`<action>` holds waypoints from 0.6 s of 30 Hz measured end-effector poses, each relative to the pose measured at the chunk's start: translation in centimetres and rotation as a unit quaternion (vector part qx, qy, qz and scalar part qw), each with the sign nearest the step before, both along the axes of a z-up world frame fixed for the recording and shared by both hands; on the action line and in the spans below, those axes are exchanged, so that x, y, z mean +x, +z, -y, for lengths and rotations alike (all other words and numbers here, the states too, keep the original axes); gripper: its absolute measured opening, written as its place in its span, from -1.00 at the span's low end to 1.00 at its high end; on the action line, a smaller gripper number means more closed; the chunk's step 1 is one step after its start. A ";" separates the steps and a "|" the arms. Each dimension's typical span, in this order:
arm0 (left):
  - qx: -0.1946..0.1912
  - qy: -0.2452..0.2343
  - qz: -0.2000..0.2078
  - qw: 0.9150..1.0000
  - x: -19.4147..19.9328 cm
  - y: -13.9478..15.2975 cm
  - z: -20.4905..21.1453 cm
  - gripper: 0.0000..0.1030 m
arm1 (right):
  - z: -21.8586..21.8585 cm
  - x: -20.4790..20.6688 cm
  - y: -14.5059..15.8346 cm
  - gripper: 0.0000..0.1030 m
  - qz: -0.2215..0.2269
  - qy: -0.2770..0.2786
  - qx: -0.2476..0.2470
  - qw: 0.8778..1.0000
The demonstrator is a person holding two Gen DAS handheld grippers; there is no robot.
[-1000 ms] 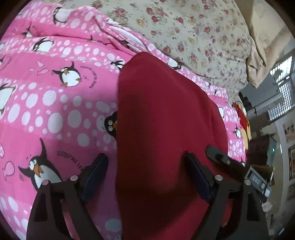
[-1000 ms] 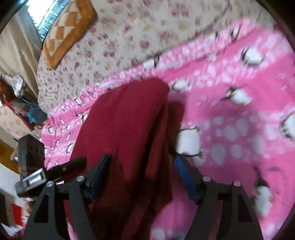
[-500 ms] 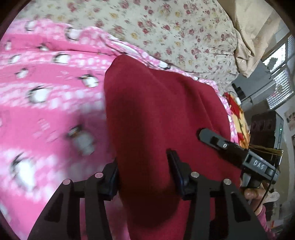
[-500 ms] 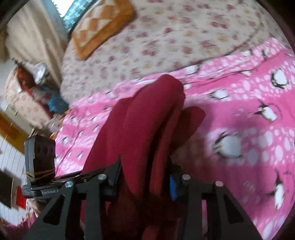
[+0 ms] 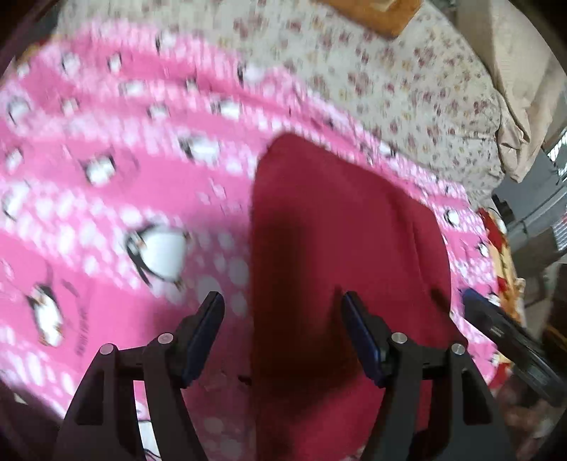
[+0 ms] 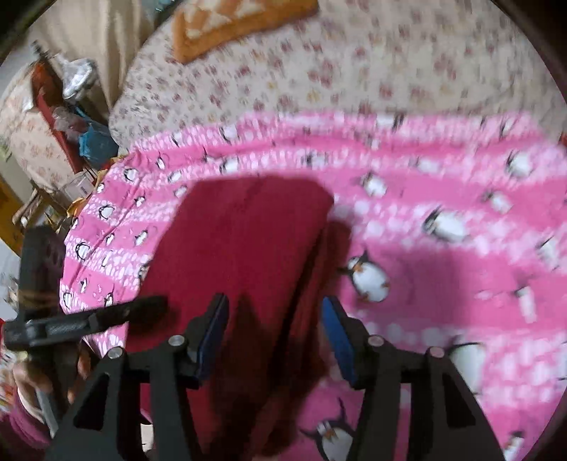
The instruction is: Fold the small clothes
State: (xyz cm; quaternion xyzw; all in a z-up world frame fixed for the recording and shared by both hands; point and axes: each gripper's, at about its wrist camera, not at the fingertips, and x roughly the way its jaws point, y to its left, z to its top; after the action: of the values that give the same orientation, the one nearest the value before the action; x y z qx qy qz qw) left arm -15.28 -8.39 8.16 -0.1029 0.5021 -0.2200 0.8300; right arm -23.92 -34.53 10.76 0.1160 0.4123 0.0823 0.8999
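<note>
A folded dark red garment [image 5: 340,262] lies flat on the pink penguin blanket [image 5: 106,220]; it also shows in the right wrist view [image 6: 244,248]. My left gripper [image 5: 283,319] is open above the garment's near left edge, one finger over the blanket, one over the cloth. My right gripper [image 6: 274,319] is open above the garment's near right edge, holding nothing. The left gripper's finger shows at the left in the right wrist view [image 6: 117,314]; the right gripper's finger shows at the right in the left wrist view [image 5: 496,326].
A floral bedspread [image 5: 389,81] lies beyond the blanket, with an orange checked cushion [image 6: 241,21] on it. Cluttered shelves and bags [image 6: 71,117] stand off the bed's left side. A window and furniture [image 5: 545,198] are at the right.
Both grippers were shut on the lifted red garment half a second ago; both have opened and the garment now lies flat and folded on the blanket.
</note>
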 end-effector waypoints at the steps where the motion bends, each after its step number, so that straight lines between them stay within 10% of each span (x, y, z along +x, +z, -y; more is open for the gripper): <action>1: 0.006 0.001 0.009 1.000 -0.1 0.3 0.1 -0.05 | -0.5 -0.3 0.9 0.11 0.007 0.010 -0.002 1.000; 8: 0.052 0.003 0.041 0.998 -0.7 0.2 0.4 -0.05 | -4.4 -2.0 1.6 0.04 0.021 0.083 -0.017 0.996; 18: 0.094 -0.016 0.095 0.991 -2.4 0.7 1.8 -0.05 | -4.3 -2.0 -2.1 -0.22 -0.028 0.033 -0.044 0.998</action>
State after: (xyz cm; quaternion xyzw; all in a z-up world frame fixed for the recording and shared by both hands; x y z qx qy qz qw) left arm -17.64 -10.14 8.83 0.0051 0.4408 -0.1933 0.8765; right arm -25.94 -30.22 8.69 0.0650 0.4438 0.0901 0.8892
